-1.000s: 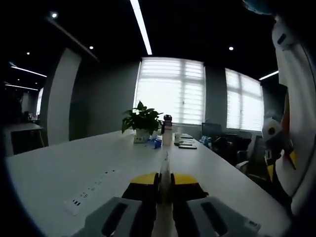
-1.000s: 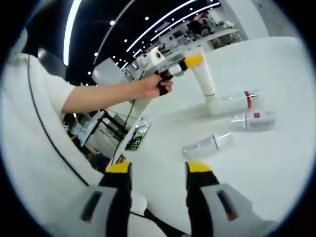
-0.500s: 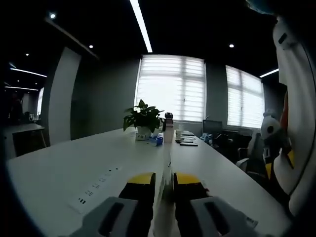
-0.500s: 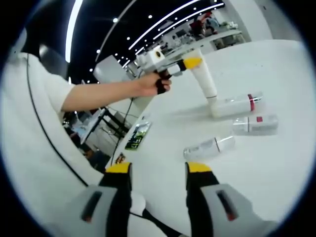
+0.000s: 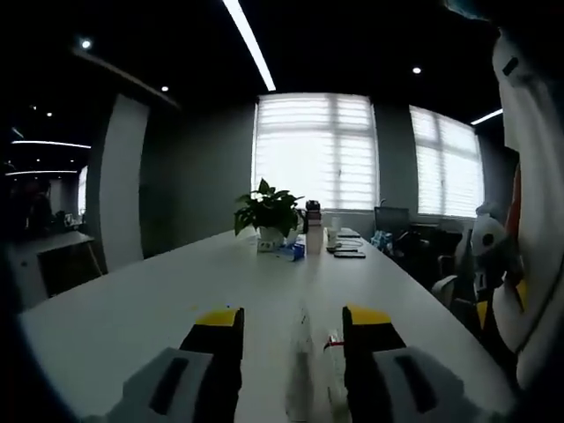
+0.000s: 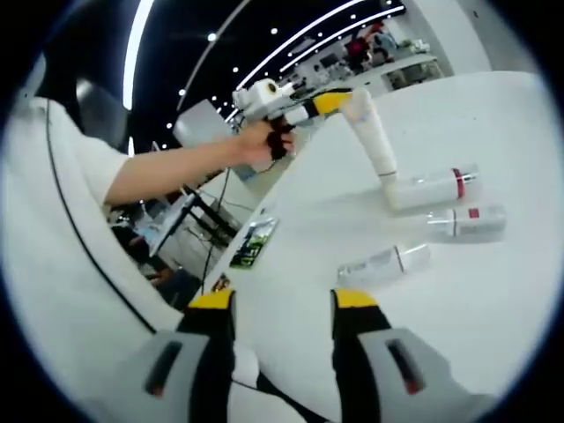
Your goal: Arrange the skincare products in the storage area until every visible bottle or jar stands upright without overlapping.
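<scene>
On the long white table (image 6: pixel 414 317), three bottles (image 6: pixel 441 187) lying flat, a tube (image 6: pixel 374 141) standing tilted beside them. Left gripper (image 5: pixel 293 319) spread apart around that tube; right gripper (image 6: pixel 275 301) wide, holding nothing. Farther off: plant (image 5: pixel 269 211), windows (image 5: pixel 317 150), ceiling strip lights (image 5: pixel 248 44).

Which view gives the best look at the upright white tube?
The right gripper view: the white tube stands on the table at the left gripper, beside three lying bottles. The left gripper view gives only a blurred sliver.

Potted plant (image 5: pixel 269 214), perhaps phones (image 5: pixel 345 254)
</scene>
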A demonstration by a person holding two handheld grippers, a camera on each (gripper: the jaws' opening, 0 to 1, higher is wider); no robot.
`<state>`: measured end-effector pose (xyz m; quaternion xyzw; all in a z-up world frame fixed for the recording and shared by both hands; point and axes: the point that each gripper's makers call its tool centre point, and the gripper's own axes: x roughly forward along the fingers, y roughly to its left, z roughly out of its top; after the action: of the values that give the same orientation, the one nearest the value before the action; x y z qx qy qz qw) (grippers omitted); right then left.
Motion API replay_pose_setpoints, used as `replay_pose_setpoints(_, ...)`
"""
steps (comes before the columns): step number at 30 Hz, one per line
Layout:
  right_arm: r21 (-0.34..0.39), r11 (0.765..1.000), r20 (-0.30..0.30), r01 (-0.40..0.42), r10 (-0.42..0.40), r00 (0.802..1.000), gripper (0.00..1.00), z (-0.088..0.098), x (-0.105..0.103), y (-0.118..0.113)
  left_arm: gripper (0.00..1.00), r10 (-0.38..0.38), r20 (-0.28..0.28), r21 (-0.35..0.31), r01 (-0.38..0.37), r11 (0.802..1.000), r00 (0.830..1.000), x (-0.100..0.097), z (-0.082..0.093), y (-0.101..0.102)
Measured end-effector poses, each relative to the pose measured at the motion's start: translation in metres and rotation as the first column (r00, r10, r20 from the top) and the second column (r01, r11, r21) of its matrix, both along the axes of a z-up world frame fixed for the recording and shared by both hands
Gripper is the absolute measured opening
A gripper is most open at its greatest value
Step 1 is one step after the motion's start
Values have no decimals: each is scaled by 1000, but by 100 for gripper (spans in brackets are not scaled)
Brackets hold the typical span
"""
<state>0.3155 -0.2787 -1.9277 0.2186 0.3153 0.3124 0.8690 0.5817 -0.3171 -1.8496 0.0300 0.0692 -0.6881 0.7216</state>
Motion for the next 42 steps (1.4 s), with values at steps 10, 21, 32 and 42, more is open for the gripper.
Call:
replay_pose_setpoints(10, 20, 999, 3, 40, -40, 999, 41, -1, -8, -10, 50, -95, 130, 34, 92, 995, 987, -34, 75, -58)
replay_pose_setpoints(21, 25, 993, -4, 116, -116, 993, 41, 0, -21, -32, 50, -159, -29, 394, 158, 906, 987, -82, -8, -116)
replay_pose_setpoints(32, 18, 981, -23, 193, -193, 981, 41, -2, -35, -54, 49, -14, -143, 644, 104, 758, 990, -89, -115, -111)
replay_pose_setpoints(42, 12, 973, -35, 231, -230, 972, 41, -1, -41, -68, 37, -10, -77, 744, 64, 665, 997, -82, -161, -103)
